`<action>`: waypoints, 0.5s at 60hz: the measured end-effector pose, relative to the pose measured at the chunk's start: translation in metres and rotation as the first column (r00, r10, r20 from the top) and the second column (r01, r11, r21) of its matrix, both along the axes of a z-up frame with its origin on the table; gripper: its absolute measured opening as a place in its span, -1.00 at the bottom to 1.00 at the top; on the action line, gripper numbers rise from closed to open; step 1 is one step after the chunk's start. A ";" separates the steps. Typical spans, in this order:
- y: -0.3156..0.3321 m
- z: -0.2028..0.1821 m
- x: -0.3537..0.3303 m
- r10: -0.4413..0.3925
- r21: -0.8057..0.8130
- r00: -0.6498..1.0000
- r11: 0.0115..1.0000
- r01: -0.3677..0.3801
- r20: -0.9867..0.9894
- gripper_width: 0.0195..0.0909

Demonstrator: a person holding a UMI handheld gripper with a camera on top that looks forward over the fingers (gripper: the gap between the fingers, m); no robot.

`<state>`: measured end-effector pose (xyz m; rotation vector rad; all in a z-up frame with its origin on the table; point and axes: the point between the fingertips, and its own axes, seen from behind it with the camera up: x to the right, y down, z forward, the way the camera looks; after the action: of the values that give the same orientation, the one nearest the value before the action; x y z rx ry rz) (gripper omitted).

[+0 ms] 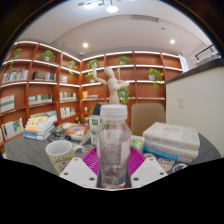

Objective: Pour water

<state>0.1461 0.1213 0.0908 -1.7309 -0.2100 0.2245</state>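
Observation:
A clear plastic water bottle (113, 145) with a white cap stands upright between my gripper's (112, 166) two fingers. Both magenta pads (92, 162) press against its sides, so the gripper is shut on the bottle. The bottle looks lifted off the table, and its base is hidden behind the fingers. A pale green mug (59, 155) sits on the grey table (30, 152) just left of the fingers, close to the bottle.
A stack of books (171, 141) lies on the table to the right. More books (40, 125) are piled at the far left. Wooden bookshelves (40, 88) line the room behind, and a white partition (195, 100) stands at the right.

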 end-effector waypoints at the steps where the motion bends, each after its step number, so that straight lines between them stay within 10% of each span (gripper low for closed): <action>1: 0.001 0.006 -0.001 0.002 0.032 1.000 0.999 -0.001 -0.005 -0.53; 20: -0.003 0.002 0.005 -0.069 0.054 0.996 0.996 0.066 0.062 -0.11; 30: -0.025 -0.011 0.021 -0.155 -0.024 0.984 0.987 0.157 0.085 0.71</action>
<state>0.1672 0.0963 0.0795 -1.7795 -0.1310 0.0408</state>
